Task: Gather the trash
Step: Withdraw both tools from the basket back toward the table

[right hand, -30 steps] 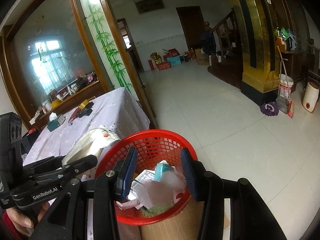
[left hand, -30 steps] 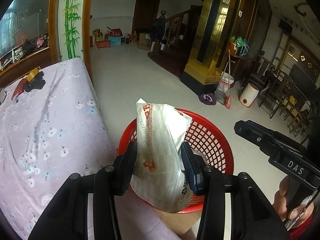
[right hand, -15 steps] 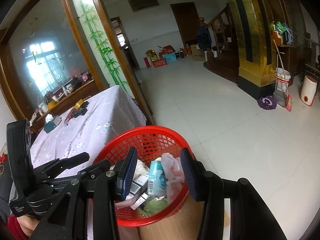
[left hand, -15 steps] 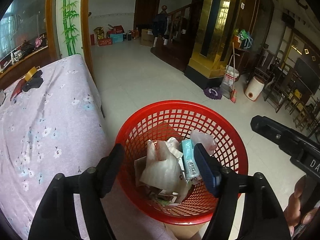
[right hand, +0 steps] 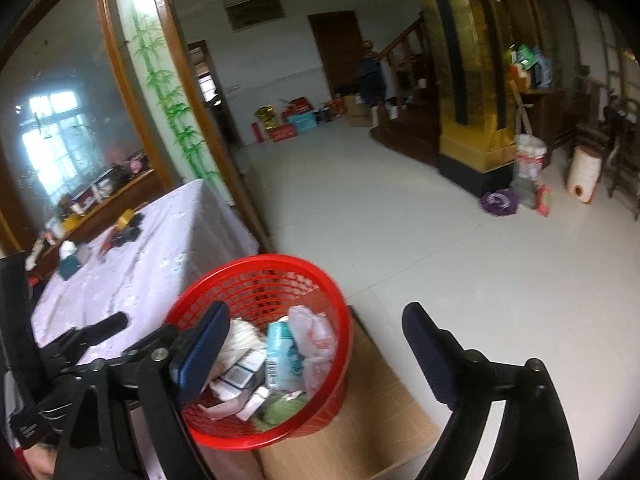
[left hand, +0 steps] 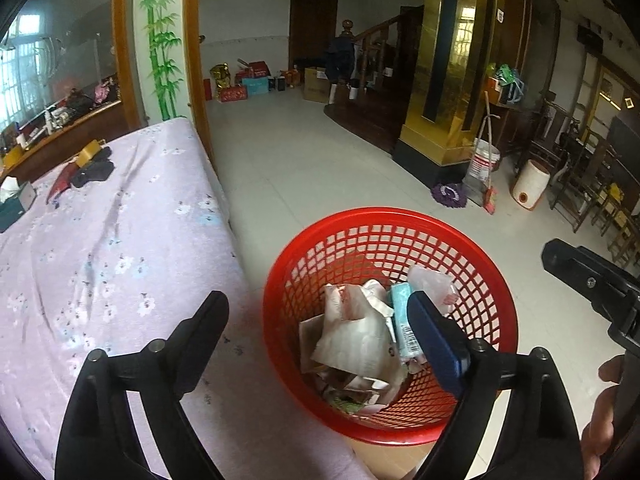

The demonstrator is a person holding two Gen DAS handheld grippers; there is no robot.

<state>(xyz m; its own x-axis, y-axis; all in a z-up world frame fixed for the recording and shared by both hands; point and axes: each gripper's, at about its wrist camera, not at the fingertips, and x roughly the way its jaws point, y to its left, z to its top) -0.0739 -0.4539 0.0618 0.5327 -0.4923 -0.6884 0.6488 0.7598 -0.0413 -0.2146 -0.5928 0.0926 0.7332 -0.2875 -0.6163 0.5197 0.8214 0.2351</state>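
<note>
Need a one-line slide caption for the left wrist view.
Open left hand-held gripper above the red plastic mesh basket of crumpled paper and plastic wrappers, beside the lilac floral tablecloth.

Pale tiled floor (left hand: 320, 168) filled room's centre. Tabletop (left hand: 100, 240) under lilac floral cloth sat at 9 o'clock. Bamboo-painted panel (left hand: 160, 40) in wood frame stood at 11 o'clock, with glass partition (left hand: 60, 64) and bright window (right hand: 52, 148) beside it. Dark wooden door (left hand: 314, 32) stood at 12 o'clock, boxes (left hand: 248, 84) on floor near it. Gold pillar (left hand: 452, 60) and staircase (left hand: 372, 60) rose at 1 o'clock. Bucket (left hand: 486, 160), purple mop head (left hand: 448, 194) and dark wooden chairs (left hand: 580, 184) stood at 3 o'clock.
</note>
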